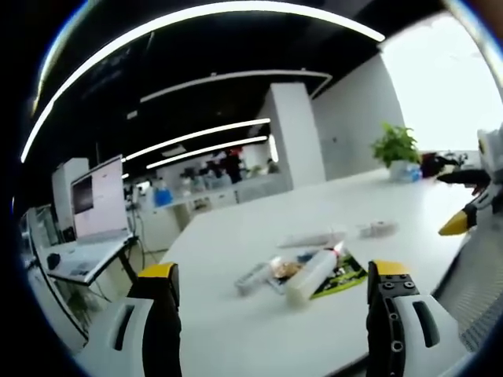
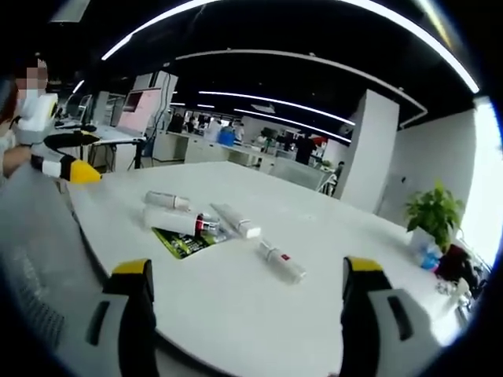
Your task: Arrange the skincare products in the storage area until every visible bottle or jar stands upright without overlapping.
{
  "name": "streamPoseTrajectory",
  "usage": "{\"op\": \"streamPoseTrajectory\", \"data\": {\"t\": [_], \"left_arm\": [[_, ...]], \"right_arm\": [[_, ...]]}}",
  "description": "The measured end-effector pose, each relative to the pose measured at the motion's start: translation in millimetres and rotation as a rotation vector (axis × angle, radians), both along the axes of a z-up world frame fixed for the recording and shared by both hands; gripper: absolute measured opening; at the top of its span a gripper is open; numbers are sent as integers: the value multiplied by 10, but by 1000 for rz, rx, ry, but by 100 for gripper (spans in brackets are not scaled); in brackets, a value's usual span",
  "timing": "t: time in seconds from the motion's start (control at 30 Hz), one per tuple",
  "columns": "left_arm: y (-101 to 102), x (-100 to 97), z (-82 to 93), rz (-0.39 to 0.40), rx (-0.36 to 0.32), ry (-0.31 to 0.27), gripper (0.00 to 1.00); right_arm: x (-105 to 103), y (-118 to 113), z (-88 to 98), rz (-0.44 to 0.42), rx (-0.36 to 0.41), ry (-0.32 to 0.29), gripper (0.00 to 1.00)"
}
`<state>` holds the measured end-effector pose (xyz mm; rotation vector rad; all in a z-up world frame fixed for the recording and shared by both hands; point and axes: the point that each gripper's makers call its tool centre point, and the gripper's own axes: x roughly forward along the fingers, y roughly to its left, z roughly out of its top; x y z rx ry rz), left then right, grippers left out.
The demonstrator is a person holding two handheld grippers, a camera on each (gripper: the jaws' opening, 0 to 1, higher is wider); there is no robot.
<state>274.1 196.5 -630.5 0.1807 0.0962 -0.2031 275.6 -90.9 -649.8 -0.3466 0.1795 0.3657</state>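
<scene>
White counter [image 1: 259,236] runs across the left gripper view. My left tongs [image 1: 271,302] are released, jaws wide apart, with nothing between them. They hang above the near edge of the counter. Ahead of them a bottle [image 1: 310,271] lies on its side, partly over a green-and-black sachet [image 1: 342,276]. A smaller tube [image 1: 253,277] lies just to its left, touching the cluster. A flat tube [image 1: 313,237] lies beyond, apart from the cluster, and a small item [image 1: 379,228] rests further right; I cannot tell what it is. A plant [image 1: 395,147] stands at the far end of the counter. My right tongs [image 1: 471,214] enter from the right, yellow tip forward.

In the right gripper view, my right tongs [image 2: 247,302] are released, jaws spread, empty, over the near edge of the counter [image 2: 314,259]. The bottle [image 2: 181,222] lies flat across the sachet [image 2: 182,240]. A tube [image 2: 167,200] lies just behind it. The flat tube [image 2: 236,221] lies beside the bottle. A further tube [image 2: 281,261] lies well apart to the right. All products are lying down; none stands upright. The plant [image 2: 435,210] is at far right. My left tongs [image 2: 67,166] enter at left.
</scene>
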Motion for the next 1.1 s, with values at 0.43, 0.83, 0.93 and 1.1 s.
{"op": "streamPoseTrajectory", "data": {"t": [0.43, 0.83, 0.93, 1.1], "left_arm": [[-48, -8, -3, -4, 6, 9, 97], [-69, -8, 22, -18, -5, -2, 97], [-72, -8, 22, -21, -9, 0, 97], [-71, -21, -29, -28, 2, 35, 97]], "right_arm": [[24, -66, 2, -25, 0, -7, 100], [-6, -90, 46, -37, -87, -26, 100], [-11, -109, -38, -41, -131, 27, 100], [-4, -35, 66, -11, -63, 65, 100]]}}
